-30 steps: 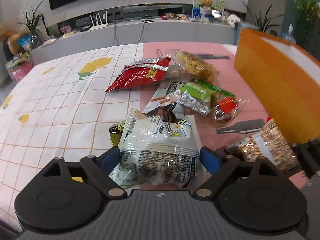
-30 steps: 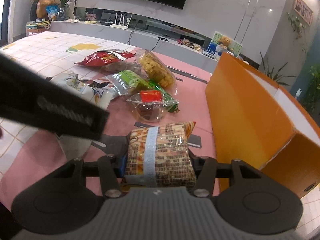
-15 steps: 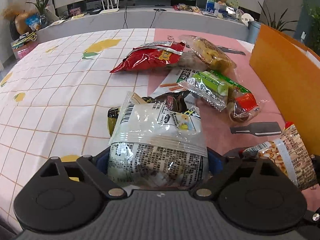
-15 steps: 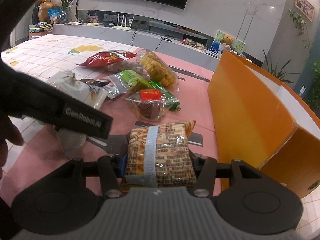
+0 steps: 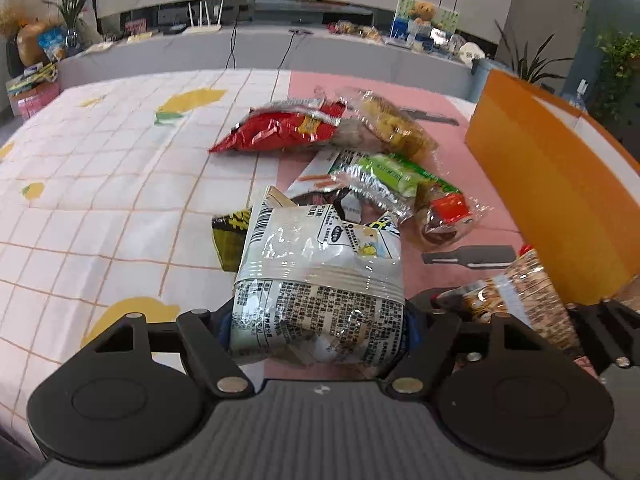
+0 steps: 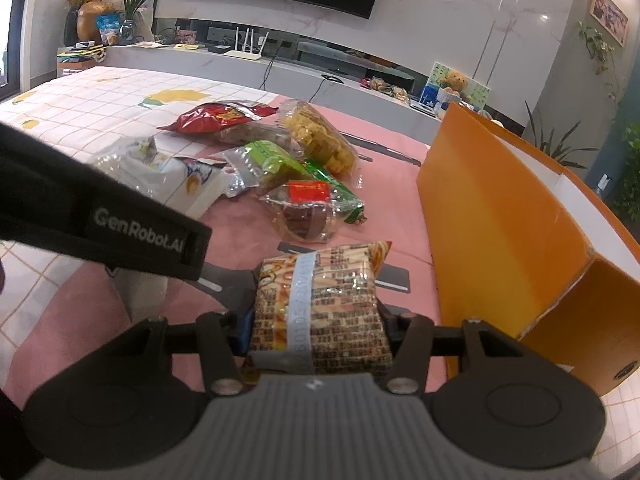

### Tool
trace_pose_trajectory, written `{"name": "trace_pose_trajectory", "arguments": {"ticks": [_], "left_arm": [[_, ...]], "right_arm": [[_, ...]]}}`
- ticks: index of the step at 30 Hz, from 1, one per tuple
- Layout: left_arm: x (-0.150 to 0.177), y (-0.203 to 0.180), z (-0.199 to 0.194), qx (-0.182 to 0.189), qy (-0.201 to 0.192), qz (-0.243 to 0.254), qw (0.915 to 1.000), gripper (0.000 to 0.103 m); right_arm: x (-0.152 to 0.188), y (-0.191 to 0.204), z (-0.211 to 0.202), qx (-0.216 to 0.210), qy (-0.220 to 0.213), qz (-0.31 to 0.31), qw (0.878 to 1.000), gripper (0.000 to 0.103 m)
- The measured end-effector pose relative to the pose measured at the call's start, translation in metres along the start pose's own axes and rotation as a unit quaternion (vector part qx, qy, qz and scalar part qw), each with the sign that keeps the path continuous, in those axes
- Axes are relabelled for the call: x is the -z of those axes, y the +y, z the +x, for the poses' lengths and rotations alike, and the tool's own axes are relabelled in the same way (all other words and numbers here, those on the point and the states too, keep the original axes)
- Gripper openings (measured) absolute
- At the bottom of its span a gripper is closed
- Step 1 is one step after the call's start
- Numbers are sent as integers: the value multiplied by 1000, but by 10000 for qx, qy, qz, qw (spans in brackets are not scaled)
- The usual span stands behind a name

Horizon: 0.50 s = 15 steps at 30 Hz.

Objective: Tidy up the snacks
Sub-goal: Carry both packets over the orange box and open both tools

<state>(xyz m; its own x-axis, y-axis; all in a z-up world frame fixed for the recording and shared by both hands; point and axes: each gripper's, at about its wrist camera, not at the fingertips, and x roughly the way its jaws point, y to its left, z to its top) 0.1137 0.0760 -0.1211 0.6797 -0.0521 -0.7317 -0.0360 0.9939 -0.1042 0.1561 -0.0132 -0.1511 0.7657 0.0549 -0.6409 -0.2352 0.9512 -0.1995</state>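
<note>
My left gripper (image 5: 318, 320) is shut on a white snack bag (image 5: 320, 276) with black print and holds it above the table. My right gripper (image 6: 316, 320) is shut on an orange-brown printed snack pack (image 6: 320, 304), which also shows at the right of the left wrist view (image 5: 520, 296). A pile of snacks lies ahead: a red chip bag (image 5: 280, 130), a clear bag of yellow snacks (image 5: 396, 128), a green pack (image 5: 384, 180) and a clear pack with a red label (image 5: 444, 216). An orange box (image 6: 500, 216) stands open to the right.
The table has a white checked cloth (image 5: 100, 184) on the left and a pink cloth (image 5: 460, 184) on the right. The left gripper's arm (image 6: 92, 220) crosses the left of the right wrist view. A grey counter (image 5: 280, 52) runs behind the table.
My left gripper has lifted the white bag off the pile and drawn it back. The right gripper holds its pack in almost the same place.
</note>
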Motion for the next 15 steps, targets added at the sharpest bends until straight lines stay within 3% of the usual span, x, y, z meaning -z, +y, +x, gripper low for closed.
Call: {"name": "trace_pose_trajectory", "arguments": {"ticks": [5,10,15], "left_arm": [[-4,1,-17,101,-327,-85,9994,84],[-9,-1,-40,162,-757,5,9970,84],[-13,-11,-61,74,-1137,232,9932,84]], "right_arm": [[-1,4,-6,-184,-46,160,9997,51],[-3,8,-29,-108,-626,61,9980,51],[-6,-6,-51,-46,-1034,400,9938,51]]}}
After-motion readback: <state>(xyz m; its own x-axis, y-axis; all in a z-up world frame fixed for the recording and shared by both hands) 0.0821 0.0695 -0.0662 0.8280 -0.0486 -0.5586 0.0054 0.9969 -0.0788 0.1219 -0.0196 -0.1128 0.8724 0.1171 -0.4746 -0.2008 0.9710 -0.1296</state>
